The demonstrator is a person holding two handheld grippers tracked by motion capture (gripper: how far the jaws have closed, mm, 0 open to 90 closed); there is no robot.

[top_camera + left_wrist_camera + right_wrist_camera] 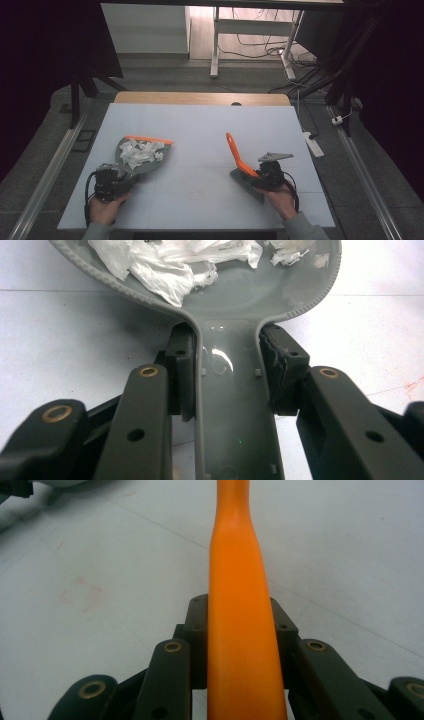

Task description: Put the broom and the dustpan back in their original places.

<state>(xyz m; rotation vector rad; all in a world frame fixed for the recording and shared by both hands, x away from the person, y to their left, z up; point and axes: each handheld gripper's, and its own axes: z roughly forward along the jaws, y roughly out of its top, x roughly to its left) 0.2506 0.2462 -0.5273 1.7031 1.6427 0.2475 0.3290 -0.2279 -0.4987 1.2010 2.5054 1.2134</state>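
Observation:
A grey dustpan [131,166] with an orange front lip lies at the left of the table and holds several crumpled white paper scraps [140,152]. My left gripper [121,176] is shut on its handle. In the left gripper view the pads press both sides of the grey handle [232,405], with the paper scraps [165,265] in the pan ahead. At the right, my right gripper [259,176] is shut on a brush with an orange handle [234,150], which rises up and to the left, its grey head [245,181] low by the jaws. The orange handle [240,605] runs straight out between the right gripper's pads.
The white table mat [200,125] has a wooden strip along its far edge. Beyond it on the floor are white desk legs [215,45], loose cables and a power strip [314,142]. Dark stands flank both sides.

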